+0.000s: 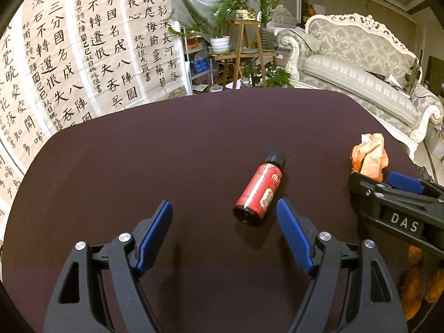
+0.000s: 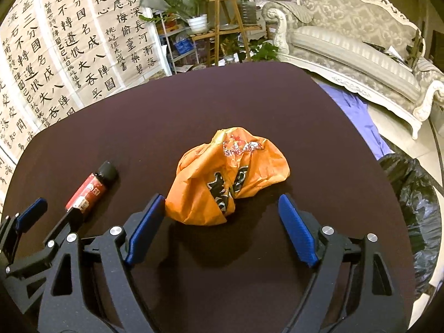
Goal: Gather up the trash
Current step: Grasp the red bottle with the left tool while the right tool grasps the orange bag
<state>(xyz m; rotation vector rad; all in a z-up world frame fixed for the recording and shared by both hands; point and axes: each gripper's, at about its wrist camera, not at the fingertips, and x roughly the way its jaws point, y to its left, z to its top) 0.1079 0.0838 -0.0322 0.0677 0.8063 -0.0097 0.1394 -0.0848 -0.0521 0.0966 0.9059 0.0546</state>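
- The left gripper [image 1: 224,213] hangs over the dark maroon table [image 1: 138,172] with its blue-padded jaws spread wide and nothing between the pads.
- A small red bottle [image 1: 259,191] with a black cap lies on its side just ahead of the left gripper, its base near the inner side of the right-hand finger; whether it touches that finger cannot be told.
- The right gripper [image 2: 219,208] also stands with jaws apart, gripping nothing.
- A crumpled orange plastic bag [image 2: 230,183] with dark printed characters sits on the table ahead of the right gripper, its lower edge just beside the left-hand pad [image 2: 147,222]; the other pad stands clear of it.
- In the right wrist view the bottle lies left of the bag, well apart from it, and the left gripper's black frame partly covers its base.
- In the left wrist view the right gripper's frame, lettered "DAS", hides the lower part of the bag at the right edge.
- A black trash bag [image 2: 416,208] stands open beyond the table's right edge, with a purple cloth [image 2: 360,113] past it.
- Behind the table hang sheets of calligraphy [image 1: 83,55], potted plants [image 1: 222,27] around a wooden stand, and an ornate pale sofa [image 1: 360,63].
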